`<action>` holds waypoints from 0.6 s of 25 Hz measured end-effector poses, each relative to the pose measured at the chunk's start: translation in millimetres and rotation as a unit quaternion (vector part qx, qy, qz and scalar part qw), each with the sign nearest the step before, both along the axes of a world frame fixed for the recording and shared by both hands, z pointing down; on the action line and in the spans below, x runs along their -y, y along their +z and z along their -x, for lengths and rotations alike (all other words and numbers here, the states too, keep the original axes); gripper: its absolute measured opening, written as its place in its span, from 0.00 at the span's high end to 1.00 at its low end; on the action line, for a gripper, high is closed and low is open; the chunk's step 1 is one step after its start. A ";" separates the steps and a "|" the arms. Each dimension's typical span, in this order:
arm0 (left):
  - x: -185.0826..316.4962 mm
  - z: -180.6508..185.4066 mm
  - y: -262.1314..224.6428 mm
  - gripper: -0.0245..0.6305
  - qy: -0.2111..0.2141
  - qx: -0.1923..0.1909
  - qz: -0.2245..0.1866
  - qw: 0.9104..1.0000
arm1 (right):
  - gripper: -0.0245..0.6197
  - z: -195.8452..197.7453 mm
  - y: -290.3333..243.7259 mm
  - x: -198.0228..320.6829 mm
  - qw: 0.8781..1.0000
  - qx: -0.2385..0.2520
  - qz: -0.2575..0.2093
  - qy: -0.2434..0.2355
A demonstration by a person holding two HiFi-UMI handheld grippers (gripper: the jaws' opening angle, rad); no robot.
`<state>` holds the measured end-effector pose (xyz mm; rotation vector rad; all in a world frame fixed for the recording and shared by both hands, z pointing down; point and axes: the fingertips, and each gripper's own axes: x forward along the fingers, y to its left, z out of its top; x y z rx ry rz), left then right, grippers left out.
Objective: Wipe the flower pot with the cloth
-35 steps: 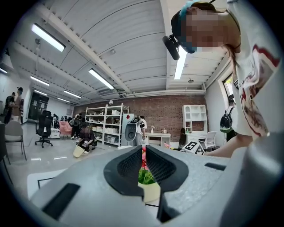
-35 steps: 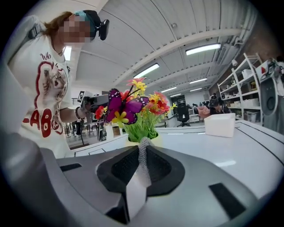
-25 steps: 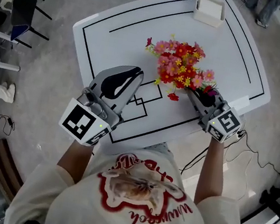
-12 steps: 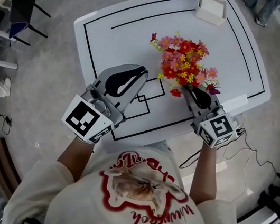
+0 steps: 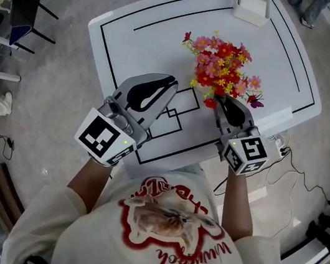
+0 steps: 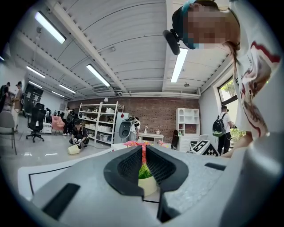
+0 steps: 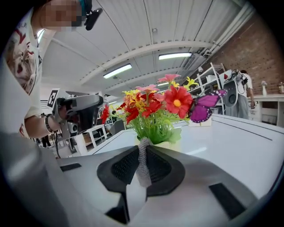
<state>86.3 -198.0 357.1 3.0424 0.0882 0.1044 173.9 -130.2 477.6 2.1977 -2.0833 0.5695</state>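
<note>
A bunch of red, pink and yellow artificial flowers (image 5: 222, 69) stands on the white table (image 5: 137, 41) and hides its pot from above. In the left gripper view the cream flower pot (image 6: 148, 186) shows low down, through the slit between the jaws. My right gripper (image 5: 224, 102) sits at the near side of the flowers, shut on a strip of grey mesh cloth (image 7: 142, 166) that stands up right in front of the pot (image 7: 166, 144). My left gripper (image 5: 161, 83) hovers left of the flowers, pointed at them, shut with nothing in it.
A white box (image 5: 250, 5) stands at the table's far edge. Black lines mark a border and small squares (image 5: 178, 108) on the tabletop. A purple butterfly (image 7: 205, 106) sticks out of the bouquet. Chairs (image 5: 23, 5) stand on the floor at left, cables (image 5: 299, 177) at right.
My right gripper has swung left and turned, closing in on the near side of the flowers with the cloth. The left gripper has stayed put.
</note>
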 end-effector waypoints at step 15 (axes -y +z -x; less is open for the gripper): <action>6.0 20.1 17.9 0.92 0.015 0.001 0.012 1.000 | 0.89 26.0 -3.3 30.2 0.996 0.036 -0.030 0.072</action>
